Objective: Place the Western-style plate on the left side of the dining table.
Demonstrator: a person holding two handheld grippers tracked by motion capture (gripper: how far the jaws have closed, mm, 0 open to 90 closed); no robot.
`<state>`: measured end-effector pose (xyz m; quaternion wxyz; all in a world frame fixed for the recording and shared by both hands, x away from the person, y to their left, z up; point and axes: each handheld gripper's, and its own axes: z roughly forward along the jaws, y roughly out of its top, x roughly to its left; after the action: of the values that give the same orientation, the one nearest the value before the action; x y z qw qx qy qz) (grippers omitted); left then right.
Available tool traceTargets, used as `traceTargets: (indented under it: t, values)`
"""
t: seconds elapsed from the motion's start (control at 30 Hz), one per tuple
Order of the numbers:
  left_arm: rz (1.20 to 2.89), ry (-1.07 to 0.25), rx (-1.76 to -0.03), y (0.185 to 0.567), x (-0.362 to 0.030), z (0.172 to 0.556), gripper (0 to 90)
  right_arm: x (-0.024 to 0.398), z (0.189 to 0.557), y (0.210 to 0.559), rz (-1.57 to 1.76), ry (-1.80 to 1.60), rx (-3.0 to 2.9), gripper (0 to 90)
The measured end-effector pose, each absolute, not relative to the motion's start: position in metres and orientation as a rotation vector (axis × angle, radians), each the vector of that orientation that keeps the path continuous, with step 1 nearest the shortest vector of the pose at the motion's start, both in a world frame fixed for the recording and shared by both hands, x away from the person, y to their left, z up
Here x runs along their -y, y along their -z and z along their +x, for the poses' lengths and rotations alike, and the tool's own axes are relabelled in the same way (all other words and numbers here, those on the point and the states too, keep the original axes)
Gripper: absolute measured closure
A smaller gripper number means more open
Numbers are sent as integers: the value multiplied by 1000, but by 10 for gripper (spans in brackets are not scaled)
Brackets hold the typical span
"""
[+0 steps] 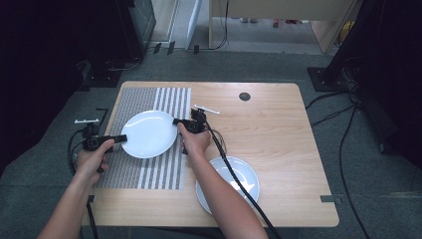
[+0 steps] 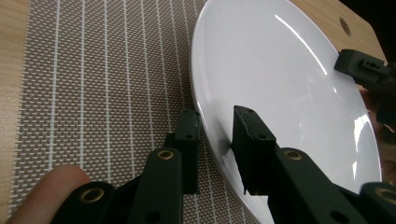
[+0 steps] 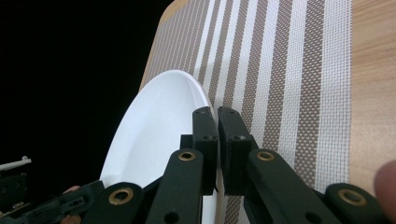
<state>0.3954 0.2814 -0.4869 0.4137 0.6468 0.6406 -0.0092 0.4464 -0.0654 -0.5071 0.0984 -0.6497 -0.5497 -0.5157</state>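
Forearms reach in from the near edge over a pale wood-grain worktop [image 1: 278,129] with rounded corners, standing on grey carpet. Nearest, at the right, a glossy white round plate [image 1: 246,186] lies on the bare wood, partly under the right forearm. To the left lies a woven placemat [image 1: 149,172], finely meshed brown and white on one half, broad brown and white stripes on the other. On the mat rests a second plate [image 1: 148,133], smooth, shallow and white. The left gripper [image 1: 121,138] meets its left rim; its black fingers [image 2: 252,140] straddle the rim with gaps showing, not yet clamped. The right gripper [image 1: 176,121] is at the opposite rim, fingers [image 3: 205,140] pinched tightly on the edge. A small dark round hole [image 1: 244,96] marks the far worktop. Beyond, black cables [image 1: 343,134] trail across the floor toward dark equipment and light wooden furniture [image 1: 278,15].
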Motion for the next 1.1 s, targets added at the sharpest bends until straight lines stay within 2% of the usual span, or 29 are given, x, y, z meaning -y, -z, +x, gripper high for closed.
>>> traceTargets:
  t: [0.33,0.57,1.1]
  values:
    - [1623,-20,-1645,488,-276,415,738,63,461,519,-1981,1544,1593,871]
    - [1608,8,-1672,494,-278,428,745,60,467,521,-1997,1547,1611,873]
    - [1579,-5,-1699,496,-278,432,755,55,478,528,-2018,1519,1658,859]
